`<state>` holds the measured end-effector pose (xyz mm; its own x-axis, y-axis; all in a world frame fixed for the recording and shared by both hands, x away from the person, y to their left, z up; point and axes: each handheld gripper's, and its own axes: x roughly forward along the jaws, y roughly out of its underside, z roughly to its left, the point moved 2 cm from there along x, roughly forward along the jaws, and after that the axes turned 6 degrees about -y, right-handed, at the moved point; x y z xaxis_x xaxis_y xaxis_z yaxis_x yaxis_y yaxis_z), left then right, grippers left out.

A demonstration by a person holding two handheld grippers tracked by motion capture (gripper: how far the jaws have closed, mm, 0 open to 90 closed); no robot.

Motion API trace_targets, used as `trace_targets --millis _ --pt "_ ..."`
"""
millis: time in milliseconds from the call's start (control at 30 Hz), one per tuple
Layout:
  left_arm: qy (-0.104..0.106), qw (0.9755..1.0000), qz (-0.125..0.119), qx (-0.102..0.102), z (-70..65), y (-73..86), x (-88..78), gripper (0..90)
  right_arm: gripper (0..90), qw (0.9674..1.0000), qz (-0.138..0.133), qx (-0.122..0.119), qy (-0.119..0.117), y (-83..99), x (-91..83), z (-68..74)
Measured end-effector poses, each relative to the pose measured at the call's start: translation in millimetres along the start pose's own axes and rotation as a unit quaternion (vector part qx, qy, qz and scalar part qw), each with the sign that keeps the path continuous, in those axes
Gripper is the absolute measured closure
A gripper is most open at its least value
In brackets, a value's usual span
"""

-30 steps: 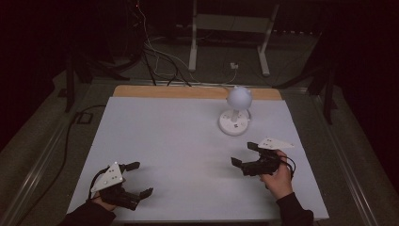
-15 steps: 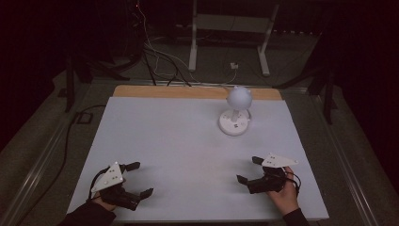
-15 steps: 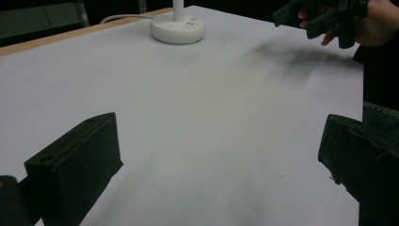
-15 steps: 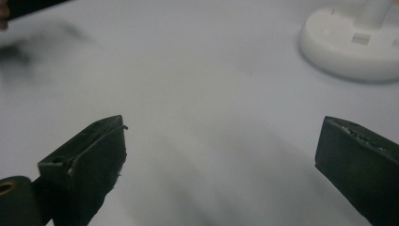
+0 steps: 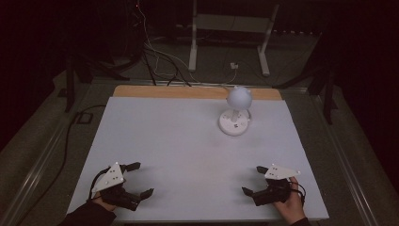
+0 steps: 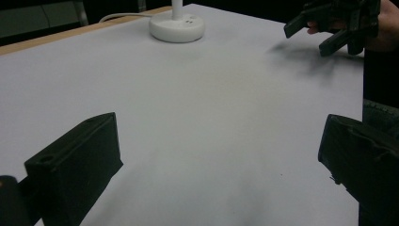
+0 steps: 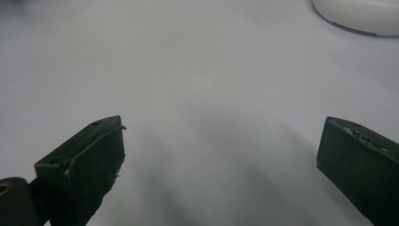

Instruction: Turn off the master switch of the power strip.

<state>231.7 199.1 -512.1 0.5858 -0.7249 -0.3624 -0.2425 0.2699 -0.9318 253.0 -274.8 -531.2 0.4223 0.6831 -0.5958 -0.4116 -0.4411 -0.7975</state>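
- Lamp (image 5: 234,113) stands at the table's (image 5: 164,136) far edge, well apart from both grippers.
- Left gripper (image 5: 140,179): jaws spread, empty, near edge.
- Right gripper (image 5: 254,180): jaws spread, empty, near edge.

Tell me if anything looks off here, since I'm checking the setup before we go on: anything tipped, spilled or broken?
Nothing stands out. The white lamp stands upright on its round base at the far side of the table. The left gripper and right gripper rest open near the front edge, holding nothing.

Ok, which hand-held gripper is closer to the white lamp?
The right hand-held gripper: it sits on the same side of the table as the white lamp; the left hand-held gripper lies farther across.
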Motion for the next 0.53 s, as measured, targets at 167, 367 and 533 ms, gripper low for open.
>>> trace_targets --millis 167,367,533 --pt "0.000 1.0000 0.000 0.000 0.2 0.0 0.1 0.2 1.0 1.0000 0.001 0.000 0.008 5.8 -4.8 -3.4" --pt "0.000 1.0000 0.000 0.001 0.0 -0.1 0.3 0.2 1.0 0.9999 0.001 -0.002 0.013 7.0 -4.2 -5.7" --pt "0.000 1.0000 0.001 0.001 0.2 0.0 0.7 0.3 0.0 0.9999 0.003 -0.007 0.014 7.0 -2.8 -5.4"
